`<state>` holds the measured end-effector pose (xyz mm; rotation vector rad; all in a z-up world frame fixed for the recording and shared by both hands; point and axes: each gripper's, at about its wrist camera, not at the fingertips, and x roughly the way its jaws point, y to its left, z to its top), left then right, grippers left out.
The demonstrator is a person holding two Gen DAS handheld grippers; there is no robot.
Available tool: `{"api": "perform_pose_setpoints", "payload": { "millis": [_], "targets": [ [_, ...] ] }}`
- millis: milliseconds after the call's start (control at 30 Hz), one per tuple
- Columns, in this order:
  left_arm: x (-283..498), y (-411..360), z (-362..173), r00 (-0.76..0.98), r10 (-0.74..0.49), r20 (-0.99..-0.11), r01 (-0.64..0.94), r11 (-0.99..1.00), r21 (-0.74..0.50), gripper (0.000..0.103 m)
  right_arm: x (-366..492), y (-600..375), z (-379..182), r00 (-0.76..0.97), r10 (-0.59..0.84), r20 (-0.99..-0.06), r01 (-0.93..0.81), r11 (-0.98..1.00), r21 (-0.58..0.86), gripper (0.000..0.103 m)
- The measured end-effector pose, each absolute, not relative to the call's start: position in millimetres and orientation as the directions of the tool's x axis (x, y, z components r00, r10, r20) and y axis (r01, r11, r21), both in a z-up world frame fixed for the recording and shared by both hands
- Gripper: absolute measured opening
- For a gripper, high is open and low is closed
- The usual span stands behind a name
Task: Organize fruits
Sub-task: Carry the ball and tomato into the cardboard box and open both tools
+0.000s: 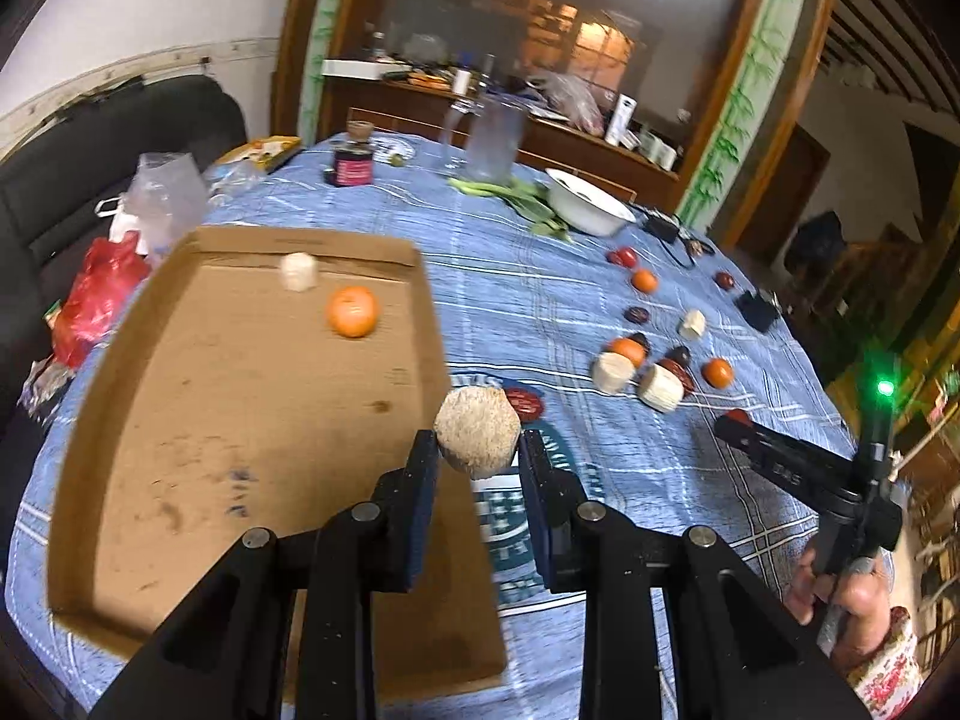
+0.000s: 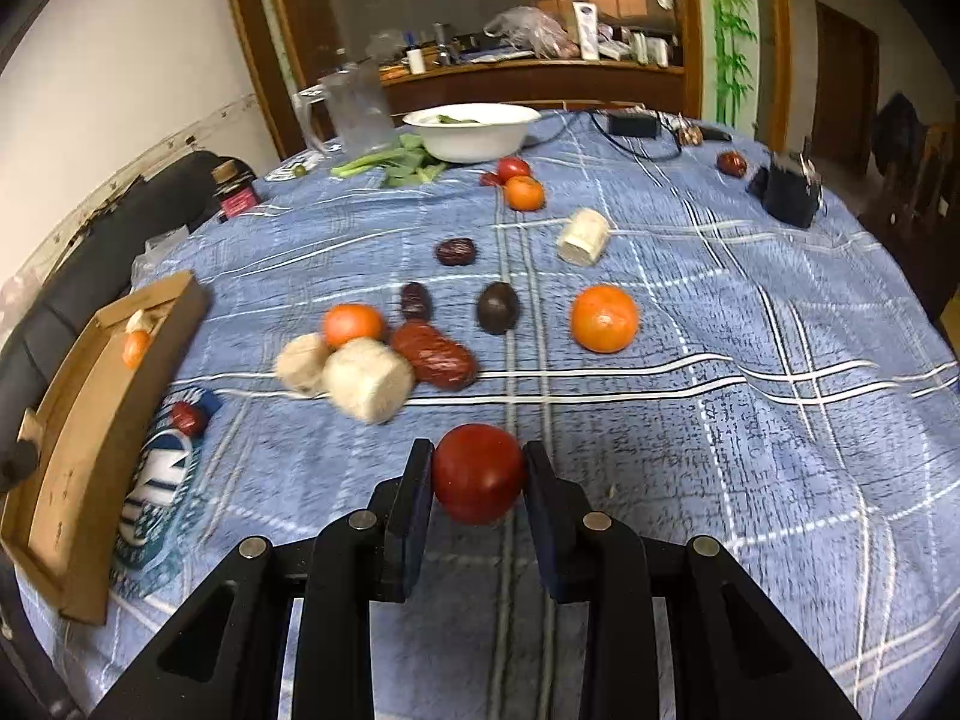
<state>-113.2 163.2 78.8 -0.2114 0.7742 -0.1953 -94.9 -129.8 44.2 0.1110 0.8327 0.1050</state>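
Note:
My left gripper (image 1: 477,450) is shut on a pale beige cut cane piece (image 1: 477,438), held above the right edge of the cardboard tray (image 1: 180,510). The tray holds an orange (image 1: 353,312) and another pale piece (image 1: 298,271). My right gripper (image 2: 478,468) is shut on a red tomato (image 2: 478,473) and holds it over the blue tablecloth. It also shows at the right of the left wrist view (image 1: 744,423). Ahead of it lie oranges (image 2: 603,318), dark red dates (image 2: 433,354), pale cane pieces (image 2: 367,379) and a dark fruit (image 2: 498,307).
A white bowl (image 2: 474,131) with greens beside it, a clear jug (image 2: 354,105) and a dark jar (image 2: 235,192) stand at the far side. A black box (image 2: 791,192) and cables lie at the far right. Plastic bags (image 1: 108,276) lie on a dark sofa left of the tray.

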Motion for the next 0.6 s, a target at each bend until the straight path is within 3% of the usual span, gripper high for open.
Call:
{"api": "perform_pose_setpoints", "payload": {
  "millis": [267, 600],
  "targets": [
    [-114.7, 200.3, 75.7, 0.72, -0.183, -0.669, 0.021, 0.97, -0.243, 0.027, -110.8, -67.5, 97.0, 0.7, 0.244, -0.671, -0.237, 0.966, 0.104, 0.032],
    [-64.2, 245.3, 78.9, 0.686, -0.096, -0.721, -0.026, 0.987, -0.156, 0.027, -74.2, 39.5, 94.5, 0.558, 0.456, -0.694, -0.458, 0.866, 0.201, 0.032]
  ]
}}
